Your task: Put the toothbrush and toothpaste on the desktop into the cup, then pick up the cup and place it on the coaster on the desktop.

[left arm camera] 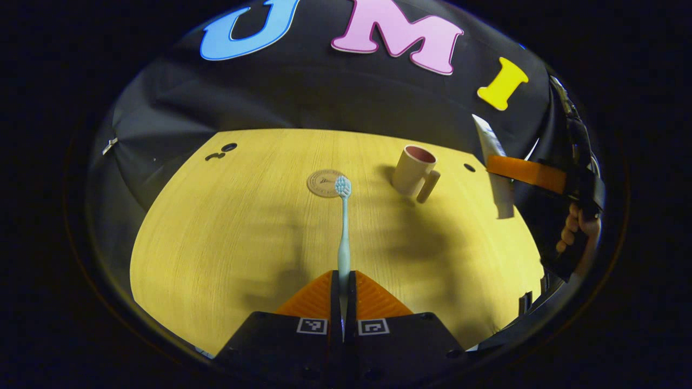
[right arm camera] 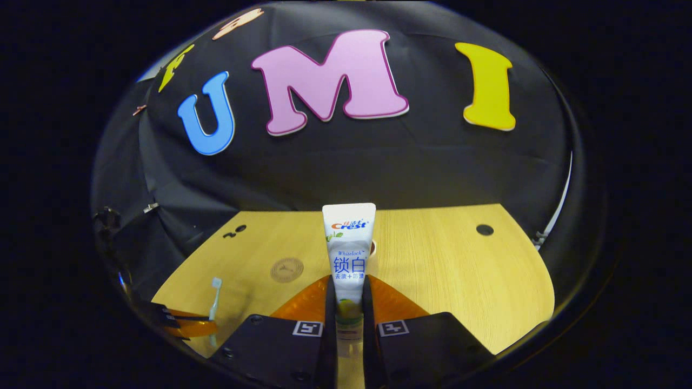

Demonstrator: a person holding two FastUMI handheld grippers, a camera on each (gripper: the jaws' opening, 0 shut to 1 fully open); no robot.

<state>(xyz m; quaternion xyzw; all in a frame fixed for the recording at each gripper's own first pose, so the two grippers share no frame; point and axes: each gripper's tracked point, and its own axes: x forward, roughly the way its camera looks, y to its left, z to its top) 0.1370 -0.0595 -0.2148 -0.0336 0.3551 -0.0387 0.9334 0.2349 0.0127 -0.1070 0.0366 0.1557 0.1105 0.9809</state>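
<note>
My left gripper [left arm camera: 344, 282] is shut on the handle of a pale blue toothbrush [left arm camera: 344, 232], which points straight ahead above the table. Beyond its bristles lies a round brown coaster [left arm camera: 323, 183]. A beige cup [left arm camera: 412, 170] with a pink inside stands upright to the coaster's right, handle toward me. My right gripper [right arm camera: 348, 296] is shut on a white toothpaste tube [right arm camera: 348, 243], held upright. In the left gripper view that right gripper [left arm camera: 500, 168] hangs right of the cup with the tube [left arm camera: 486, 138] in it. The tube hides most of the cup in the right gripper view.
The yellow wooden table [left arm camera: 232, 227] has small dark holes at its far corners [left arm camera: 469, 167] [left arm camera: 228, 147]. A hand [left arm camera: 576, 227] holds the right gripper at the table's right edge. In the right gripper view the left gripper [right arm camera: 189, 326] with the toothbrush [right arm camera: 215, 294] sits low left, near the coaster [right arm camera: 286, 269].
</note>
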